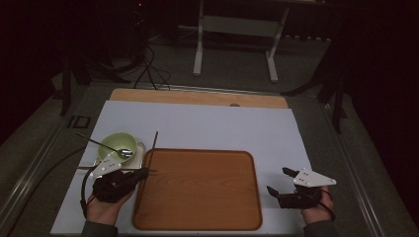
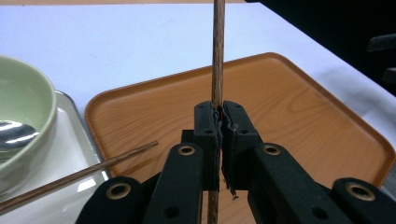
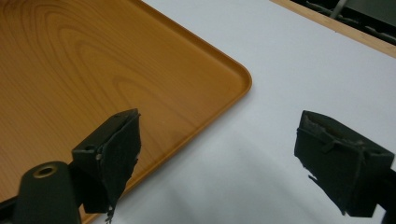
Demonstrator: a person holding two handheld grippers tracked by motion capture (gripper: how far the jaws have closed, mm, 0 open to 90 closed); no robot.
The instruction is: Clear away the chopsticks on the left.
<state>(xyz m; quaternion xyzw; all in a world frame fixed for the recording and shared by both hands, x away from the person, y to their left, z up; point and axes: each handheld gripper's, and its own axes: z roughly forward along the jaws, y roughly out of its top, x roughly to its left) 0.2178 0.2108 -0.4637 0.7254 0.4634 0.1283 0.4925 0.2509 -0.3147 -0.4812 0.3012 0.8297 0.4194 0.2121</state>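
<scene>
No brand, label or writing can be read anywhere in these views.

The room behind is dark, with a grey floor, a white metal frame point(image 1: 236, 29) standing on it and black cables point(image 1: 148, 69) lying near the far left corner. The table point(image 1: 197, 97) has a light wooden top, and a large white sheet point(image 1: 207, 126) covers almost all of it.

On the sheet, in the middle, lies a brown wooden tray point(image 1: 197, 190) with rounded corners; nothing stands on it. To the left of the tray, just beside its edge, there is a small metal tray point(image 2: 70, 154). On this metal tray stands a pale green bowl point(image 1: 117, 145), and a metal spoon point(image 1: 106, 147) lies in the bowl with its handle going out to the far left.

The left gripper point(image 1: 144, 172) is over the near left corner of the wooden tray. Its jaws are closed on one wooden chopstick point(image 2: 217, 51), which stands up between the pads and points away, toward the far side of the table. The second chopstick point(image 2: 79, 175) lies apart, across the metal tray, with its tip reaching over the rim of the wooden tray.

The right gripper point(image 1: 280, 180) rests on the white sheet, just beside the right edge of the wooden tray. Its jaws stand wide apart and nothing is between them.
</scene>
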